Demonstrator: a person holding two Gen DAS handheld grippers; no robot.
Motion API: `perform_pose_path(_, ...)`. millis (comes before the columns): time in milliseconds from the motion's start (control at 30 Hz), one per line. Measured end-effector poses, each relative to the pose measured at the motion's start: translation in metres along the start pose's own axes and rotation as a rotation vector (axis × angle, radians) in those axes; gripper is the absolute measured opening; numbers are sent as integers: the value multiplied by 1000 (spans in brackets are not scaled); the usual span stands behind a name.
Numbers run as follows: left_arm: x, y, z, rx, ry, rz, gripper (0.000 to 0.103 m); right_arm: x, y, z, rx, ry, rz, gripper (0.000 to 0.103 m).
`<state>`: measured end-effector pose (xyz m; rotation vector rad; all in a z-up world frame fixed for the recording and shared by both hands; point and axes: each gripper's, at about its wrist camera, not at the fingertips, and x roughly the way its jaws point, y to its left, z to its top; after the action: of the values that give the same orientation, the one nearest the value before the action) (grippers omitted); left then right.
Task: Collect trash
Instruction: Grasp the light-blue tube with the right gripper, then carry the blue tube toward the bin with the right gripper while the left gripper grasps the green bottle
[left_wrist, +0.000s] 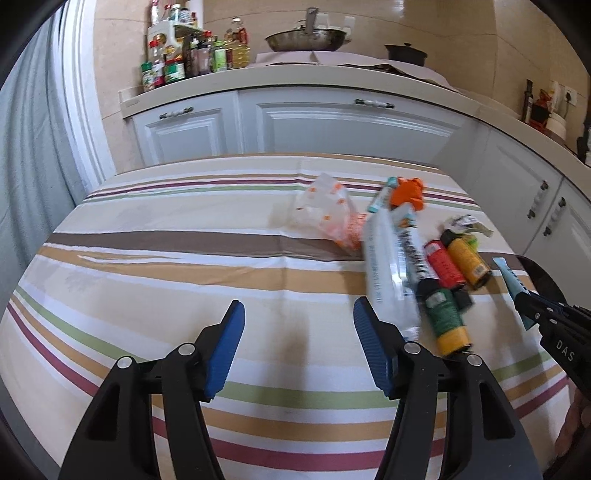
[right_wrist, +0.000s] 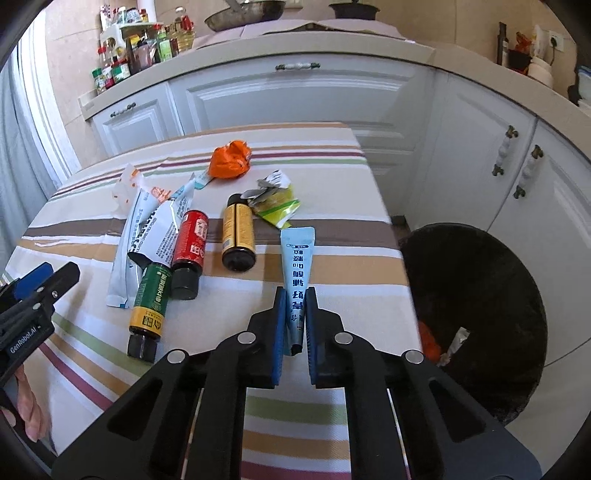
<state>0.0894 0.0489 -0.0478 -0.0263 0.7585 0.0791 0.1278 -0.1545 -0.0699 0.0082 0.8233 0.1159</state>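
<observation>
Both grippers level: right gripper pinching blue sachet.

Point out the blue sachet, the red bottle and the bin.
blue sachet (right_wrist: 296, 254), right wrist view, on its printed body above the pads.
red bottle (right_wrist: 192, 240), right wrist view, on its label.
bin (right_wrist: 476, 295), right wrist view, on its dark inner wall.

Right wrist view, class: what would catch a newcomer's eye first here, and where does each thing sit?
The right gripper is clamped on a light blue sachet at the striped tablecloth's near edge. Behind it lie three small bottles, red, yellow and green, among wrappers. A black trash bin stands beside the table on the right.
</observation>
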Motion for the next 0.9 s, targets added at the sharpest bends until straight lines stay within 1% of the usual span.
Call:
perform_pose_path(300,-14,-48,-6,57,-21,-63,60,-26,-34,-10,44,-72,-26,10)
perform_pose_path(467,-13,-72,-11,105,-15,-74,60,-35,-55,-17,79,-94,-41,10)
perform_pose_path(600,-8,-87,-15,136,9,-76,59,-39,-71,-23,106,-103,-53,10)
perform_pose_path(733,2,-95,-17,147,51,-74,49,-42,-85,-28,128,-110,-61,10)
perform_pose_path(767,4,-96,-18,149,59,-72,43,-42,-89,-29,134,-111,-62,10)
perform_pose_path(800,6,-97,-18,152,66,-70,40,-43,-91,-30,138,-112,-64,10)
perform_pose_path(867,8,-100,-20,160,77,-65,27,-42,-94,-31,145,-114,-66,10)
perform_pose_path(900,9,-100,-20,163,81,-65,27,-42,-96,-31,147,-114,-66,10)
